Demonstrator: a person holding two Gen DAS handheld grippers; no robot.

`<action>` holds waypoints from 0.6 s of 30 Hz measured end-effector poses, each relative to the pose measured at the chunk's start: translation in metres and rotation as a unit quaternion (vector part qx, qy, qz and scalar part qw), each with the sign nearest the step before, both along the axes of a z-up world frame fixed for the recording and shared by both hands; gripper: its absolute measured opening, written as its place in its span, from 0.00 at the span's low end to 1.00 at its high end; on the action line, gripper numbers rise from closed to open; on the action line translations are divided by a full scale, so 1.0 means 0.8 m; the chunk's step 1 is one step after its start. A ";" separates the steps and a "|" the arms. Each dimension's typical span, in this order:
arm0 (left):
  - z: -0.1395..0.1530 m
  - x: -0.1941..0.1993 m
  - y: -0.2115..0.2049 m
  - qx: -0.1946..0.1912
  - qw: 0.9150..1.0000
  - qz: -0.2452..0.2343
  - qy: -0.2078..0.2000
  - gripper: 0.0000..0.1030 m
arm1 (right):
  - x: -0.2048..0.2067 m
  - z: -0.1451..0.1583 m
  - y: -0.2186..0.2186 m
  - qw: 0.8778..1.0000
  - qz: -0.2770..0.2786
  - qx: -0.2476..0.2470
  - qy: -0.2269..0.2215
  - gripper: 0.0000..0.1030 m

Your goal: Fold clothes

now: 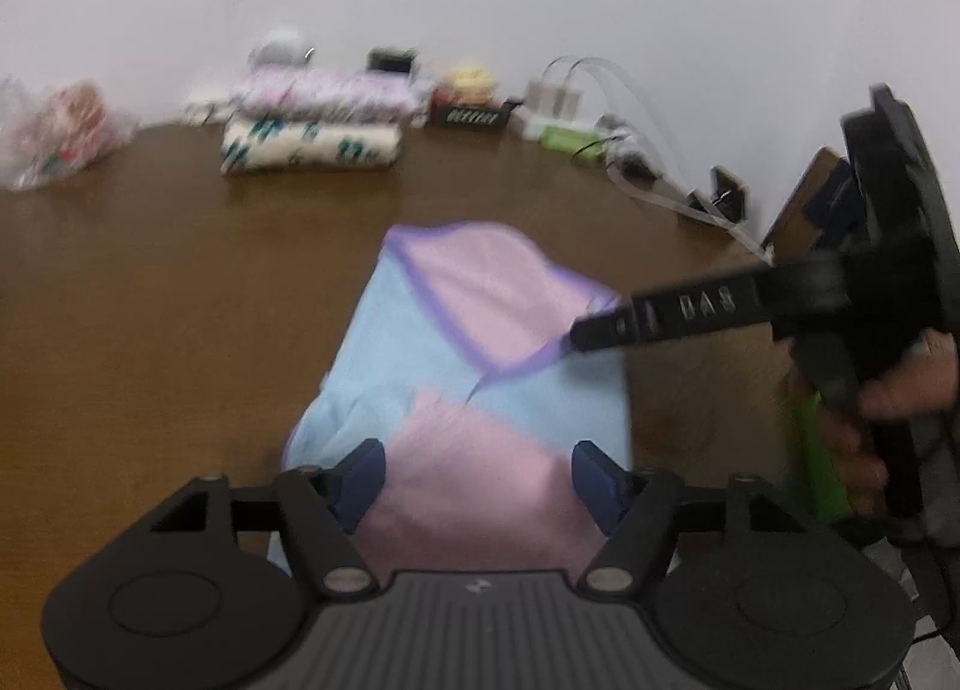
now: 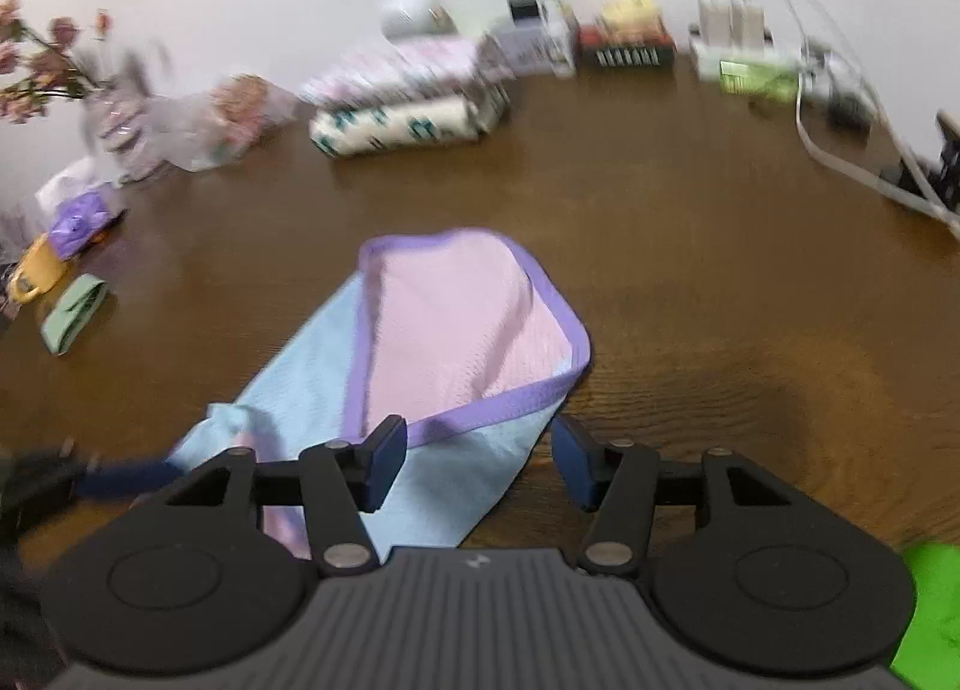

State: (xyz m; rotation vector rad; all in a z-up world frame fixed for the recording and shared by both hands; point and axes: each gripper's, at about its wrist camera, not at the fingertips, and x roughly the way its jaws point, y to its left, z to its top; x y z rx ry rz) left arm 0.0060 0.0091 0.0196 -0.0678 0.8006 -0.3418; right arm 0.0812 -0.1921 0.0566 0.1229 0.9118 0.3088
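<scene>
Both wrist views look steeply down, close; sharing garment point(image 1: 456, 342).

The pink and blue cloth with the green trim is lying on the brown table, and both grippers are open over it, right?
Almost. The trim is purple, not green; the right wrist view shows it clearly. The pink and blue cloth does lie on the brown table, with the left gripper and right gripper open over it.
</scene>
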 end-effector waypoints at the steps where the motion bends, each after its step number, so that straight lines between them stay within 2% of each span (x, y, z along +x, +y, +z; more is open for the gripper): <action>1: -0.001 0.000 0.006 -0.007 1.000 0.004 -0.003 0.08 | 0.005 -0.009 0.004 1.000 -0.003 -0.002 0.000 0.46; 2: -0.002 -0.001 0.011 -0.013 1.000 0.007 -0.006 0.03 | 0.007 -0.013 0.009 1.000 -0.002 -0.004 -0.008 0.37; 3: -0.001 -0.003 0.019 -0.027 0.999 0.012 -0.015 0.03 | 0.006 -0.014 0.012 1.000 0.001 -0.007 -0.010 0.06; 4: 0.004 -0.006 0.028 -0.048 0.998 0.017 -0.028 0.03 | 0.004 -0.013 0.014 1.000 0.006 -0.005 -0.011 0.03; 7: 0.022 -0.025 0.065 -0.088 0.993 0.043 -0.065 0.02 | 0.010 0.007 0.012 0.999 -0.001 -0.009 -0.044 0.03; 10: 0.034 -0.058 0.110 -0.099 0.987 0.089 -0.089 0.02 | 0.018 0.042 -0.012 0.994 -0.051 -0.027 -0.092 0.02; 12: 0.032 -0.084 0.144 -0.093 0.982 0.132 -0.095 0.01 | 0.012 0.052 -0.031 0.991 -0.066 -0.041 -0.106 0.02; 13: 0.028 -0.095 0.158 -0.072 0.979 0.168 -0.094 0.02 | 0.007 0.054 -0.041 0.990 -0.070 -0.048 -0.110 0.02; 14: 0.023 -0.104 0.169 -0.036 0.971 0.216 -0.091 0.08 | 0.002 0.057 -0.050 0.989 -0.074 -0.056 -0.114 0.02; 15: 0.022 -0.111 0.175 -0.017 0.966 0.239 -0.092 0.12 | -0.004 0.059 -0.059 0.988 -0.077 -0.064 -0.117 0.02; 18: 0.029 -0.122 0.175 -0.001 0.963 0.250 -0.104 0.23 | -0.021 0.055 -0.075 0.988 -0.071 -0.086 -0.109 0.03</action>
